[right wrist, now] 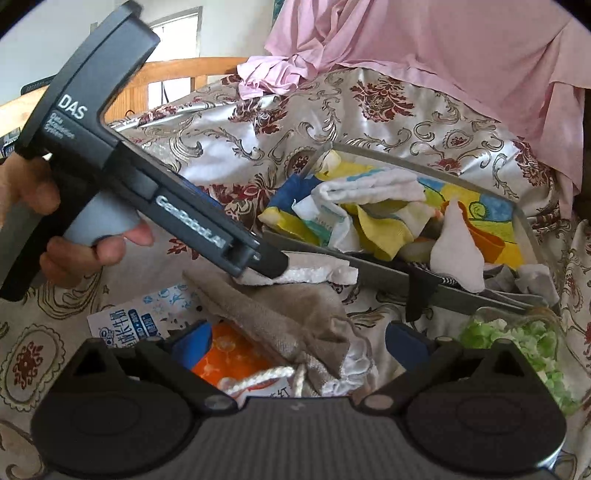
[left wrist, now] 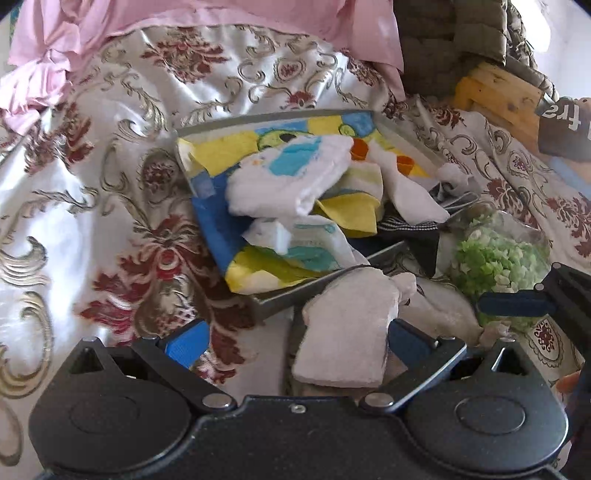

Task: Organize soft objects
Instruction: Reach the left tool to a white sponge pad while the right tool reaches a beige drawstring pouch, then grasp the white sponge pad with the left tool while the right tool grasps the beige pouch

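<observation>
A grey tray (left wrist: 280,302) lies on the patterned bedspread, filled with folded white, yellow and blue cloths (left wrist: 291,177); it also shows in the right wrist view (right wrist: 373,266). My left gripper (left wrist: 295,339) is open, with a white foam piece (left wrist: 347,332) lying between its fingers just before the tray's near rim. In the right wrist view the left gripper (right wrist: 266,266) touches that white piece (right wrist: 314,271). My right gripper (right wrist: 299,339) is open over a beige drawstring pouch (right wrist: 288,325).
A clear bag of green and white bits (left wrist: 495,258) lies right of the tray, also in the right wrist view (right wrist: 517,339). An orange packet (right wrist: 236,350) and a blue-white packet (right wrist: 125,321) lie under the pouch. Pink cloth (left wrist: 207,22) is at the back.
</observation>
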`<state>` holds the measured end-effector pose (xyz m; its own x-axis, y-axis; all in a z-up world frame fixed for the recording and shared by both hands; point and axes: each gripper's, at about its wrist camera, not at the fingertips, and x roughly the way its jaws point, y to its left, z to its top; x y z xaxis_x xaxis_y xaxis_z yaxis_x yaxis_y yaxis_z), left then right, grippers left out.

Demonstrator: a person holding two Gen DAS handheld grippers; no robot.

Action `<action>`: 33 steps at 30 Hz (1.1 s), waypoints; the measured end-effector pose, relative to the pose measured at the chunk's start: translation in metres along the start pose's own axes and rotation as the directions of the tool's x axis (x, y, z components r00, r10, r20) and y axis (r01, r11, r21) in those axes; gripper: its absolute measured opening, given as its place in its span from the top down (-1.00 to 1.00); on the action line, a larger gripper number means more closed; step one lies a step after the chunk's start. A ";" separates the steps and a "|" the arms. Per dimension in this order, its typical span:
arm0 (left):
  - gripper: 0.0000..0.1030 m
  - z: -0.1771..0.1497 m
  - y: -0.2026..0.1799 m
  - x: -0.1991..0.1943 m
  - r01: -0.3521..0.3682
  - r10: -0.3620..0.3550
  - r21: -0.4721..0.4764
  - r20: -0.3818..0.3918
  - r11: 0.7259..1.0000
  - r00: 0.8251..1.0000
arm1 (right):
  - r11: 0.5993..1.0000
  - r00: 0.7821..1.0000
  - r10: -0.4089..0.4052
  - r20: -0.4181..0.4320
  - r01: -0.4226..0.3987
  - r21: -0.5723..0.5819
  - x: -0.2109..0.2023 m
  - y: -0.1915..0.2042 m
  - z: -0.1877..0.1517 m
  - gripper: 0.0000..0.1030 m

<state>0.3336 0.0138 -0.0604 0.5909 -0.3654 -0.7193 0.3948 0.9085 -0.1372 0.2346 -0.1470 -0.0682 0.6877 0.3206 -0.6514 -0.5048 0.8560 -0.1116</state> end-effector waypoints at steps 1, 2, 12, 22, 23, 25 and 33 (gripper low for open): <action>-0.99 0.001 0.001 0.004 0.009 -0.009 -0.010 -0.010 1.000 1.000 | 1.000 1.000 0.001 -0.001 -0.001 -0.002 0.001 0.000 0.000 -0.98; -0.99 0.001 0.002 0.007 0.019 -0.020 -0.025 -0.019 1.000 1.000 | 1.000 1.000 0.003 0.000 -0.003 0.000 0.002 0.000 0.000 -0.98; -0.90 -0.003 0.021 0.025 0.122 -0.134 -0.204 -0.046 0.971 0.990 | 0.999 1.000 0.017 0.005 -0.017 0.038 0.007 -0.005 0.002 -0.95; -0.49 -0.004 0.028 0.026 0.208 -0.227 -0.261 -0.045 0.943 0.973 | 0.996 0.999 0.045 0.009 -0.046 0.073 0.008 -0.008 0.000 -0.80; -0.41 -0.004 0.029 0.026 0.220 -0.239 -0.264 -0.043 0.939 0.970 | 0.996 0.999 0.049 0.009 -0.049 0.076 0.008 -0.008 0.000 -0.79; -0.29 -0.005 0.030 0.026 0.240 -0.259 -0.276 -0.035 0.931 0.965 | 0.995 0.998 0.056 0.010 -0.057 0.085 0.008 -0.008 -0.001 -0.74; -0.21 -0.012 0.037 0.026 0.282 -0.301 -0.322 -0.011 0.904 0.954 | 0.989 0.997 0.079 0.014 -0.080 0.123 0.006 -0.010 -0.004 -0.64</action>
<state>0.3550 0.0401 -0.0923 0.4367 -0.6197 -0.6521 0.2967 0.7835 -0.5460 0.2418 -0.1553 -0.0735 0.6526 0.3931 -0.6478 -0.4906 0.8707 0.0341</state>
